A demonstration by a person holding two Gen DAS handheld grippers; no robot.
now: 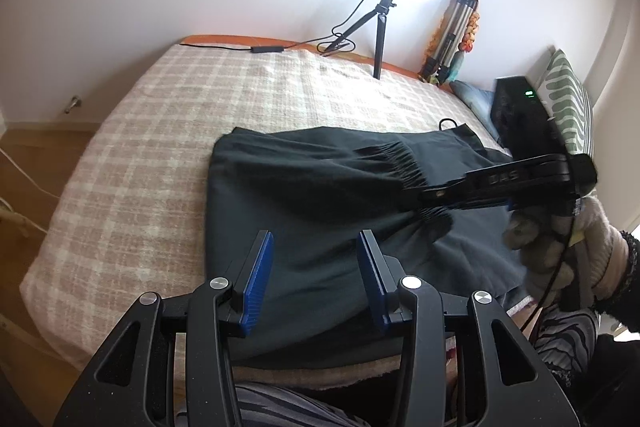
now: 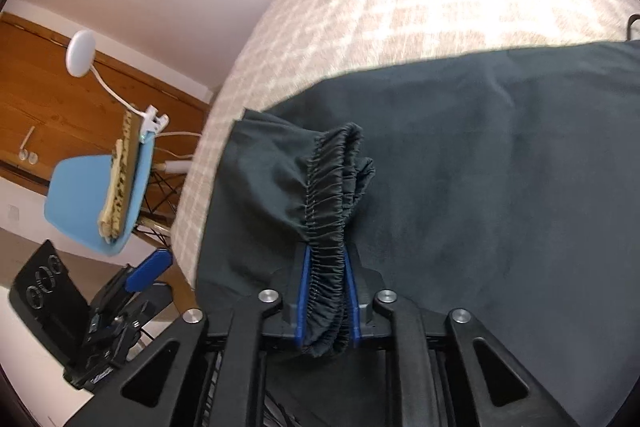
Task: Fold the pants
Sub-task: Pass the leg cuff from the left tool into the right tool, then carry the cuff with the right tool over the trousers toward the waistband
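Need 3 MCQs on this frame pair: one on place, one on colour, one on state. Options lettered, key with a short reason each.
1. Where do the pants lie?
A. on the blue chair
B. on the checked bedspread
C. on the floor

2. What colour are the pads of the right hand-held gripper?
A. blue
B. red
C. white

3. What is the left hand-held gripper doing?
A. clamped on the waistband
B. holding a cable
C. open, holding nothing

Key: 1 B, the dark cloth is spread on the bed; 2 A, blue strips flank the gathered elastic waistband; 3 C, its pads stand apart above the cloth.
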